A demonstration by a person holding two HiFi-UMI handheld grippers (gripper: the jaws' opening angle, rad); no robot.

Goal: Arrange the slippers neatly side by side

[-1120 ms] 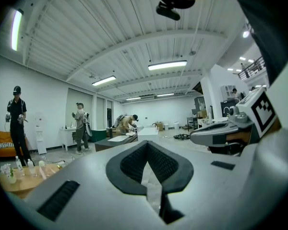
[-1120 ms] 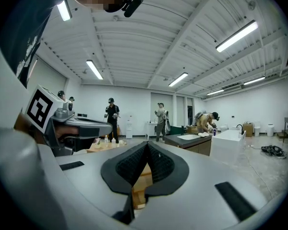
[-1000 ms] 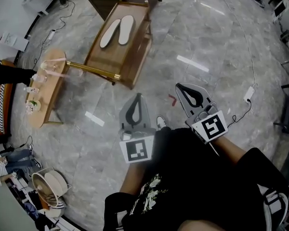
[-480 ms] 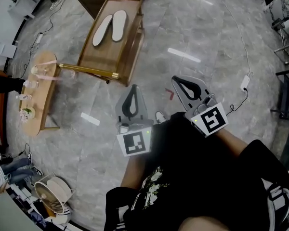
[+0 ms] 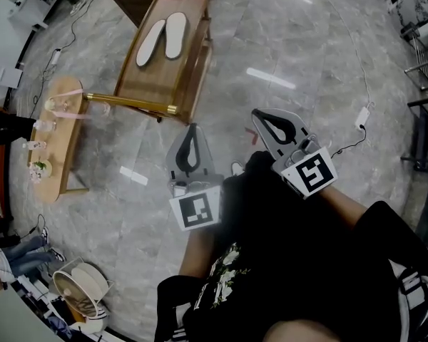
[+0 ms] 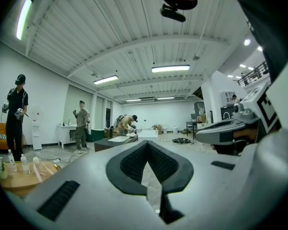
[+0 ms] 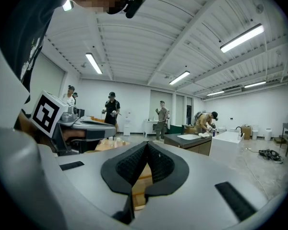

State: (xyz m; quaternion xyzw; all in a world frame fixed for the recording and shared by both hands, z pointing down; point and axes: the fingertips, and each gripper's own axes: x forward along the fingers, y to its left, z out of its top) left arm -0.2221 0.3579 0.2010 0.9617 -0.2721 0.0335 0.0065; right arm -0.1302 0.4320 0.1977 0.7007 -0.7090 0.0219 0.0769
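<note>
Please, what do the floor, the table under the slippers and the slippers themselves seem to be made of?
Floor: polished stone or marble-look tile; grey veining, ceiling lights mirrored in it.
Table: brown wood, smooth finish; the brass-coloured bar along one edge is probably metal.
Slippers: pale and matte, perhaps fabric or foam; too small to tell.

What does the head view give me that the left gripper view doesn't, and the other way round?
Head view only: the two slippers lying next to each other on the wooden stand. Left gripper view only: the ceiling lights and people standing across the room. Both: the left gripper, shut and empty, the right gripper beside it, and the low table.
</note>
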